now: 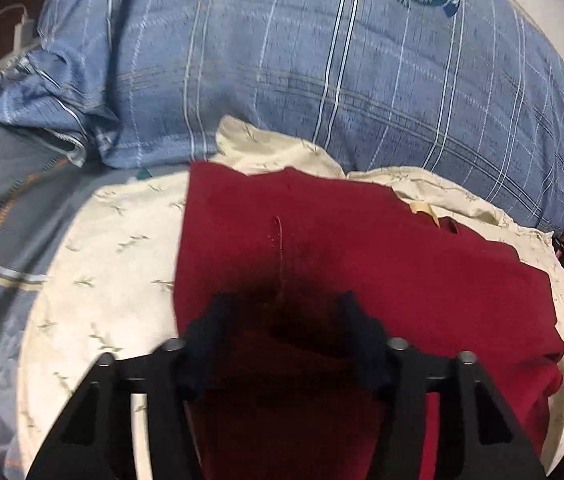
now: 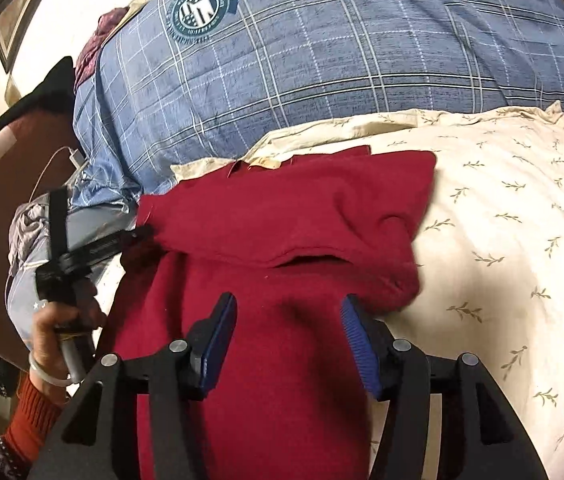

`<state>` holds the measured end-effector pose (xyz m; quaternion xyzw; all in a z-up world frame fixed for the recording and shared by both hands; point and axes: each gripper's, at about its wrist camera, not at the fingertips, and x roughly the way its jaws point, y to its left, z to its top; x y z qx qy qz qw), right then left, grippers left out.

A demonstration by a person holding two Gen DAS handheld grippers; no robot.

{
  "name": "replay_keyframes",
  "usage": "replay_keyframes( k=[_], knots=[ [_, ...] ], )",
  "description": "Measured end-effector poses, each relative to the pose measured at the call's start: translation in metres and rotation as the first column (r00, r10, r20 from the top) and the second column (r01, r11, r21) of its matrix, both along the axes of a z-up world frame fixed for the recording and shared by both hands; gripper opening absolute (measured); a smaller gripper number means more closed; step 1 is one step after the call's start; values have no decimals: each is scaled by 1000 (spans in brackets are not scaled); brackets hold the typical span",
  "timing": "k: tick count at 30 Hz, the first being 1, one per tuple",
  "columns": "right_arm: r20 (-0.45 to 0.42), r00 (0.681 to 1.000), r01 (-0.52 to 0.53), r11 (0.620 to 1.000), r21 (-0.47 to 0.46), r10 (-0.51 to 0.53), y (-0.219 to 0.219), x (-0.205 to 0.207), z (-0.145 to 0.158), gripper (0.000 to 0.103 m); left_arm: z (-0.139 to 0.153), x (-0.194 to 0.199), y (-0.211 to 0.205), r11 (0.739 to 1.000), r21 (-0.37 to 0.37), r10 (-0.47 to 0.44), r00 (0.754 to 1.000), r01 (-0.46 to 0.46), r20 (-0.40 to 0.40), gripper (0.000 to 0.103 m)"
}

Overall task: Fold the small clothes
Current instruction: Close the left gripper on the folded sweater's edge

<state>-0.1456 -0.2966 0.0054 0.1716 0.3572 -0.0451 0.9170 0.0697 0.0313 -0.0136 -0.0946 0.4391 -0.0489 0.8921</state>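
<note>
on the cream leaf-print pillow [image 2: 502, 208], which lies on the bed against the blue plaid quilt [image 2: 342, 60], we see the red garment [image 2: 282, 232] spread out, with one part already turned over on itself into a soft ridge across its middle. our right hand-held gripper [image 2: 288, 320] hovers over the near part with its blue pads half apart, nothing pinched between them. our left hand-held gripper [image 1: 282, 312] stands narrowed above the red cloth; in the right view its tip [image 2: 141, 234] reaches the garment's left edge, but we cannot tell whether it grips. to fold well, we judge both should pinch matching edges and lay them square. the quilt's round crest [image 2: 201, 10] carries writing too blurred to read; a pale label [image 2: 265, 162] sits at the neckline, unreadable.
</note>
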Motion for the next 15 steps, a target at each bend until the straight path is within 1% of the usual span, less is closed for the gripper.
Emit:
replay_keyframes(
  k=[1,3,4,7,9,10,11,13,15],
  knots=[
    [-1,1000,6,1000,-1,-6,-3,0,0,57,-2,4,0,1000,-9,-5,1000,5,-9,26],
    [-5,1000,18,1000,-9,-18,-5,2,-1,57,0,8,0,1000,-16,-1,1000,1,0,20],
    [-8,1000,25,1000,-14,-25,-7,1,-2,57,2,8,2,1000,-21,1,1000,0,8,15],
    [-17,999,37,999,-14,-37,-10,3,-5,58,18,-1,9,998,-70,-6,998,10,62,12],
    [-24,999,29,1000,-7,-29,-10,8,-8,58,28,-10,15,996,-92,-8,995,18,103,11],
    [-26,999,27,1000,-9,-27,-9,9,-8,58,29,-12,17,996,-90,-8,994,18,111,11],
    [-29,999,26,1000,-15,-26,-7,12,-8,59,28,-14,16,997,-80,-10,994,19,107,11],
    [-25,999,20,1000,-24,-20,-3,16,-6,59,21,-13,15,999,-48,-9,997,13,75,11],
    [-3,1000,0,1000,-26,0,2,17,2,59,15,-13,17,999,-43,12,999,-11,31,10]
  ],
)
